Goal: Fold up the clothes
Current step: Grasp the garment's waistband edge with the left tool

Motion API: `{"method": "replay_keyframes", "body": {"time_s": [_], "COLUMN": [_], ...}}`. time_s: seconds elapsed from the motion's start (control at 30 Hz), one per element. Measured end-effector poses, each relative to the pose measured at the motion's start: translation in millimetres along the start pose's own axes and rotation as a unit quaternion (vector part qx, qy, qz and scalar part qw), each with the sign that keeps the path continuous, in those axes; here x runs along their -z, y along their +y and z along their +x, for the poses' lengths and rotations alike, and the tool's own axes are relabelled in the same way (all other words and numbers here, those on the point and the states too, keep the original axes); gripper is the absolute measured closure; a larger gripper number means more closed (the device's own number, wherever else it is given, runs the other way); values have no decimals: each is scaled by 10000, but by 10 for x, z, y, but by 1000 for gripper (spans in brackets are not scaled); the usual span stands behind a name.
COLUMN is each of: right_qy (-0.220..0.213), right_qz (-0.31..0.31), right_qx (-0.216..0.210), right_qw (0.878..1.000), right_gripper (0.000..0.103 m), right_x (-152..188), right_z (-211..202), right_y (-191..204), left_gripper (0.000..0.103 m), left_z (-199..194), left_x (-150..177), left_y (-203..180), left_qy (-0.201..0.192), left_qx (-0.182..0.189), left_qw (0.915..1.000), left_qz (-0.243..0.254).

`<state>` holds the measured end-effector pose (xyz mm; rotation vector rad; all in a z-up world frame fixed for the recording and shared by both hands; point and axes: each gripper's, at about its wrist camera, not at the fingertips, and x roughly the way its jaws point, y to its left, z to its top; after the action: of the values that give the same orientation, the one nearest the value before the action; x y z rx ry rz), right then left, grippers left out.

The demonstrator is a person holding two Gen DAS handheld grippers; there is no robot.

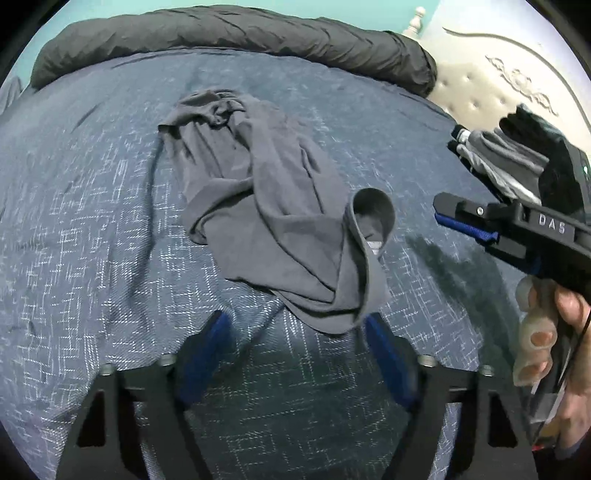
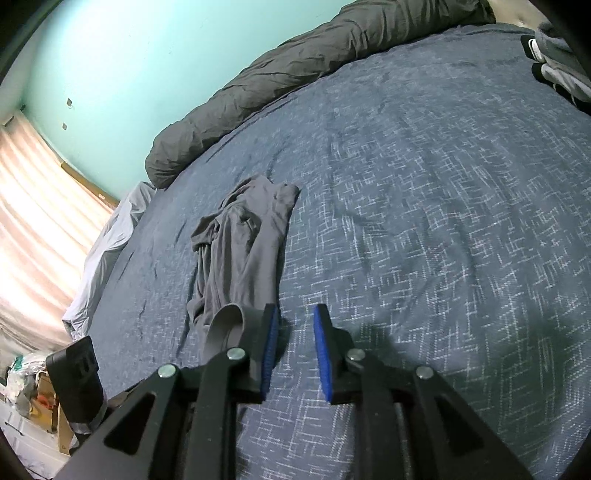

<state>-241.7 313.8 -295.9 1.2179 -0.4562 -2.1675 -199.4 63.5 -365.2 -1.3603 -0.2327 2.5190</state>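
Nearest in the left wrist view, the left gripper [image 1: 295,354] stands with its blue-padded fingers [image 1: 205,350] wide apart above the bed; the near hem of the crumpled grey cotton garment [image 1: 266,206] lies between the fingertips, with no pad pressing on it. In the right wrist view, the right gripper [image 2: 295,343] shows a narrow gap between its blue pads, with only bedding in that gap; a loop of the grey garment [image 2: 240,240] lies just left of its left finger [image 2: 267,350]. A hand [image 1: 554,343] in a clear glove grips the right gripper's black handle at the right edge of the left view.

The garment lies bunched in a long, rumpled strip on the blue bedspread with a white crosshatch pattern [image 1: 92,221], running away from both grippers towards the middle of the bed.

Farther off, a stack of folded grey and black clothes [image 1: 498,162] sits near the cream tufted headboard [image 1: 498,74]. A rolled dark grey duvet [image 1: 221,33] lies along the far edge of the bed, against a turquoise wall [image 2: 129,55].
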Motion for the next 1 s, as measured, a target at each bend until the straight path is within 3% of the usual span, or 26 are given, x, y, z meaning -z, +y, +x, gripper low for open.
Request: {"method": "replay_keyframes", "body": {"time_s": [0.1, 0.33, 0.4, 0.47, 0.67, 0.8, 1.0], "right_qy": [-21, 35, 73, 110, 211, 309, 401], "right_qz": [22, -8, -15, -55, -114, -167, -358], "right_qx": [0, -7, -27, -52, -88, -163, -357], "right_qw": [10000, 10000, 10000, 9999, 9997, 9992, 9979], "right_gripper": [84, 83, 83, 83, 83, 80, 62], "right_x": [-6, 18, 26, 36, 66, 91, 115], "right_z": [-24, -11, 5, 27, 85, 134, 191], "right_y": [-10, 4, 19, 41, 92, 150, 310], "left_gripper": [47, 48, 54, 76, 96, 99, 100], "left_z": [0, -74, -28, -13, 51, -38, -218], "left_x": [1, -8, -33, -12, 23, -3, -81], "left_y": [-45, -205, -240, -216, -171, -160, 69], "left_qy": [7, -85, -42, 31, 184, 56, -257], "left_qx": [36, 184, 250, 276, 352, 344, 176], "left_qw": [9999, 9990, 9989, 9988, 9986, 9987, 9994], "left_qz": [134, 399, 392, 399, 362, 374, 142]}}
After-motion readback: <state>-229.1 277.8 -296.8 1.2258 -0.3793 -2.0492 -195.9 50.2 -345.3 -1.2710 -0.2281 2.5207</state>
